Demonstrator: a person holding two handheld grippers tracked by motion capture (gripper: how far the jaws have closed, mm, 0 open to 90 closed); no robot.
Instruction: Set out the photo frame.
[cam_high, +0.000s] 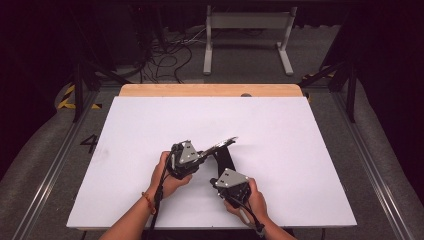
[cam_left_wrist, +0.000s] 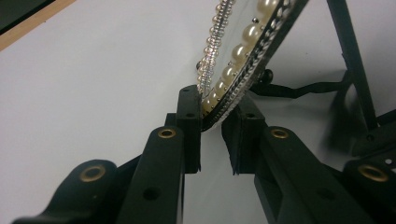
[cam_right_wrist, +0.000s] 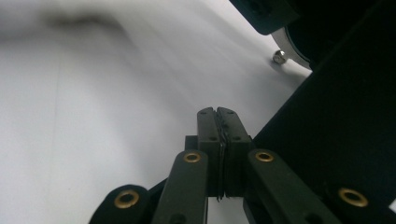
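Two tools at work on a pearl-rimmed mirror over the white bench (cam_high: 280, 125).

Left tool (cam_left_wrist: 212, 123) has its black pads nipped onto the lower edge of the mirror (cam_left_wrist: 243, 51); its rim rises up and away from the jaws, tilted, ringed with glossy pearls and small silver beads. Right tool (cam_right_wrist: 218, 116) has its jaws pressed flat together, with nothing seen between them, low beside the mirror's black stand (cam_right_wrist: 345, 126). From above, the mirror (cam_high: 220, 144) slants between the hands, nearest the left tool (cam_high: 192, 157).
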